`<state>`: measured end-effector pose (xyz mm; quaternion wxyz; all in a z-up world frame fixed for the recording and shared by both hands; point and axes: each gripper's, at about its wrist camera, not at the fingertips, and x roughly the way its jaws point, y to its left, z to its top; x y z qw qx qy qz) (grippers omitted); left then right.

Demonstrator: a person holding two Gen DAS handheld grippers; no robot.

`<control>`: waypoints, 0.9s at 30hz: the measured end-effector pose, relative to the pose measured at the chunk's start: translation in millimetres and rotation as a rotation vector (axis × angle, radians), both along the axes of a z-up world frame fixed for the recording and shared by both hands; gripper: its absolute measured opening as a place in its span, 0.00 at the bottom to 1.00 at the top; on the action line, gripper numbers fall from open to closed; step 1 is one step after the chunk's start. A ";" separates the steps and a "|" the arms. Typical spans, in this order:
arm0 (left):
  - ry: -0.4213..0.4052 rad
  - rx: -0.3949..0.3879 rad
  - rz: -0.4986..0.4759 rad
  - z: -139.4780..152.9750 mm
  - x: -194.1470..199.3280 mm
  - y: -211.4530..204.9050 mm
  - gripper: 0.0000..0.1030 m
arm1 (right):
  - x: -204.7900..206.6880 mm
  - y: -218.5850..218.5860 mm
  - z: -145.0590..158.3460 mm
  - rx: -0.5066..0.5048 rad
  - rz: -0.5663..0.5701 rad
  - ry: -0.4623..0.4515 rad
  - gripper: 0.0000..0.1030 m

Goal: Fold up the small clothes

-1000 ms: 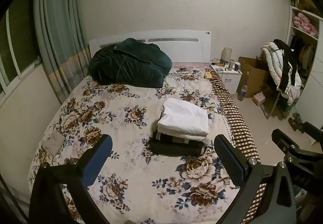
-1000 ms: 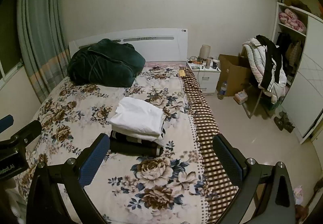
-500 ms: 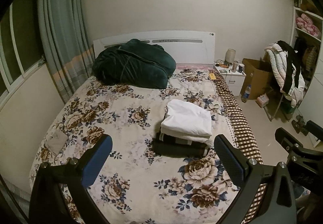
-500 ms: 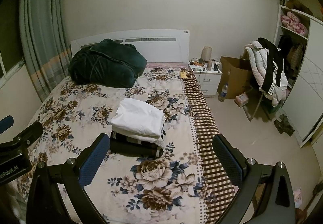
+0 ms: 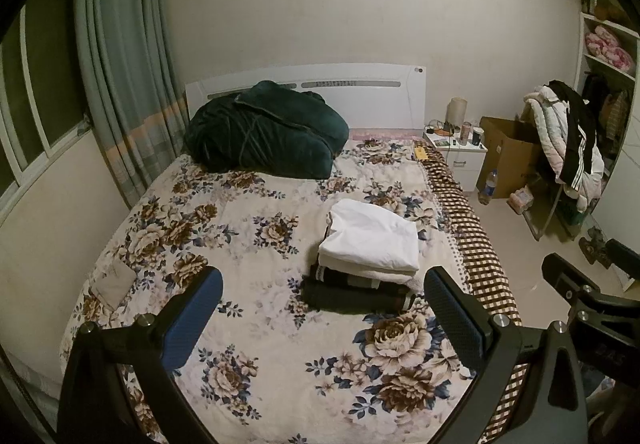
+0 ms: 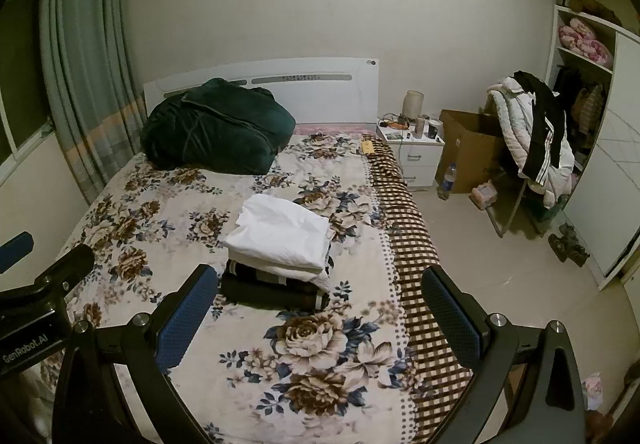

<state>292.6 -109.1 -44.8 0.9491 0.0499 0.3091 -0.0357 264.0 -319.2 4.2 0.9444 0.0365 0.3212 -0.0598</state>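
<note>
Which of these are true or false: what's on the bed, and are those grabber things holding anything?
1. A white folded garment tops the stack. True.
2. The left hand-held gripper clamps a sock. False: it is open and empty.
3. A dark green bundle lies by the headboard. True.
4. The right hand-held gripper is shut. False: open, empty.
5. The stack sits on the floor. False: on the floral bedspread.

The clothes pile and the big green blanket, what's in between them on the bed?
Nothing: only bare flowery bedspread lies between the clothes pile and the green blanket. Both wrist views show it.
</note>
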 end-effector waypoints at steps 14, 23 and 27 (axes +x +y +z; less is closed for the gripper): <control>-0.008 0.004 -0.002 4.0 -4.0 0.5 1.00 | -0.7 -0.7 -0.9 0.003 0.005 0.000 1.00; -0.007 0.005 -0.003 4.1 -5.2 1.1 1.00 | -7.4 4.7 -0.6 0.008 0.002 -0.001 1.00; -0.008 0.004 0.007 6.6 -5.9 1.0 1.00 | -7.6 4.5 -0.9 0.009 0.000 -0.001 1.00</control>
